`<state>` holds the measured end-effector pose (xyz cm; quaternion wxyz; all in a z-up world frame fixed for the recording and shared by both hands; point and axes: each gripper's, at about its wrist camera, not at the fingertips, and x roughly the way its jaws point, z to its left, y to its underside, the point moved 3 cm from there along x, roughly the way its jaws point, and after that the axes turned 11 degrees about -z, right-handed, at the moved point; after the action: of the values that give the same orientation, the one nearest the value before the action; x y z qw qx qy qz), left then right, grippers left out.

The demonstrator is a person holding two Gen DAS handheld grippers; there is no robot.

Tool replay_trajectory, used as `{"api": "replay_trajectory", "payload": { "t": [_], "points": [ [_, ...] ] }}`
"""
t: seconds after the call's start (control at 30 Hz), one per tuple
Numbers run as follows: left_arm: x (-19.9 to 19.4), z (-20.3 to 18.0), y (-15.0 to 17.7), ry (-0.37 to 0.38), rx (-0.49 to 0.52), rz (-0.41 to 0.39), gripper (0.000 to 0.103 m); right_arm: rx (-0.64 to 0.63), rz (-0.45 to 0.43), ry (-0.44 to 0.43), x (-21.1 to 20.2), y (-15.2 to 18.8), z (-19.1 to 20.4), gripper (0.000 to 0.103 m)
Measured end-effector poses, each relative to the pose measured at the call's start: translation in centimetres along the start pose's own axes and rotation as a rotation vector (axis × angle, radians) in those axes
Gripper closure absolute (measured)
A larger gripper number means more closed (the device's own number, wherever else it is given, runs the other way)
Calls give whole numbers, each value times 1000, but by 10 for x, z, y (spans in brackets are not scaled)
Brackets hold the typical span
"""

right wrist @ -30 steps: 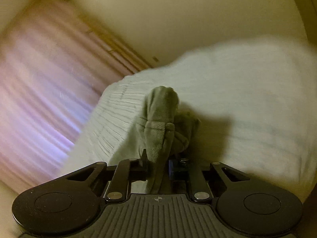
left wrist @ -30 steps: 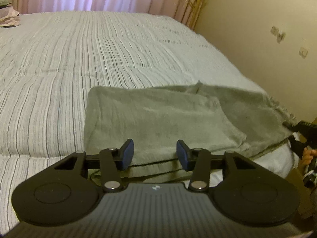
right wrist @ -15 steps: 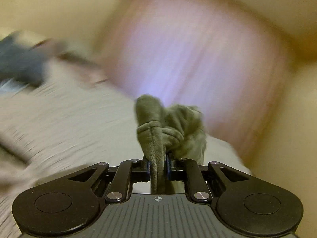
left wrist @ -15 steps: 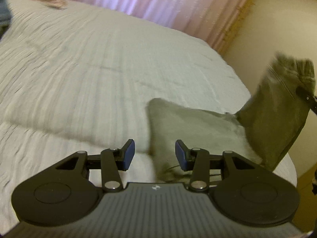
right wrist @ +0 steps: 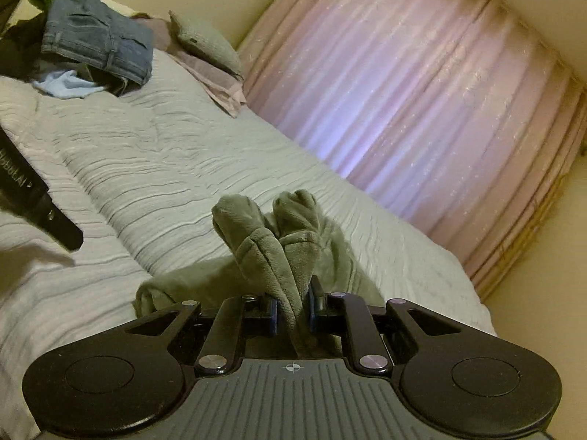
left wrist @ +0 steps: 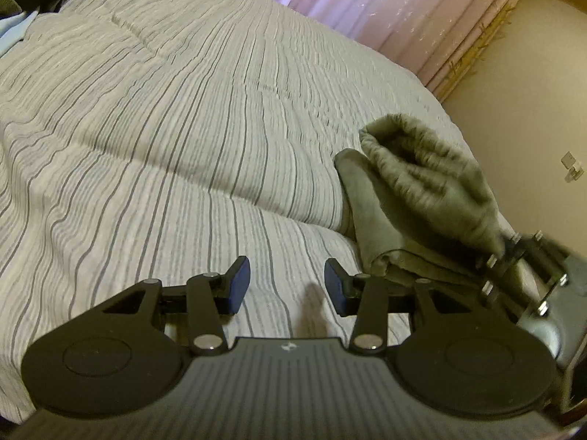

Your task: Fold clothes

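Note:
An olive-green fleece garment lies partly folded near the bed's right edge. My right gripper is shut on a bunched end of the garment and holds it lifted over the folded part. In the left wrist view the right gripper shows at the right, with the cloth hanging from it. My left gripper is open and empty, low over the striped bedspread, just left of the garment.
A pile of clothes with blue jeans and a light blue piece lies at the bed's far end, beside a grey-green pillow. Pink curtains hang behind the bed. A beige wall runs along the right side.
My right gripper has carried the bunched end of the garment from the right edge up and over toward the left. My left gripper has moved left, off the garment, staying open.

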<state>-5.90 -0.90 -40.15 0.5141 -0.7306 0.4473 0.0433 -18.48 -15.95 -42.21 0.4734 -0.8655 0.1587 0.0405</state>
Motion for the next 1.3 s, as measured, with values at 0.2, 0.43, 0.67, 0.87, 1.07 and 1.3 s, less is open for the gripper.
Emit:
{"api": "replay_trajectory", "payload": {
  "t": [0.2,0.43,0.67,0.87,1.07,1.3],
  "points": [
    [-4,-1,2,5,-6,0,64,-119,49,-34,24,13,26,89],
    [-1,-5,3,-10,9,-1,64,-151,77,-59,36,24,38,82],
    [0,-9,6,-25,39,7,63,-120,109,9,25,18,32,53],
    [-2,-15,6,-39,64,12,63,139,70,16,-24,20,-7,7],
    [-3,-27,9,-45,107,24,63,590,135,48,-60,47,-67,8],
    [0,-50,14,-36,168,47,63,976,227,118,-85,81,-117,8]
  ]
}}
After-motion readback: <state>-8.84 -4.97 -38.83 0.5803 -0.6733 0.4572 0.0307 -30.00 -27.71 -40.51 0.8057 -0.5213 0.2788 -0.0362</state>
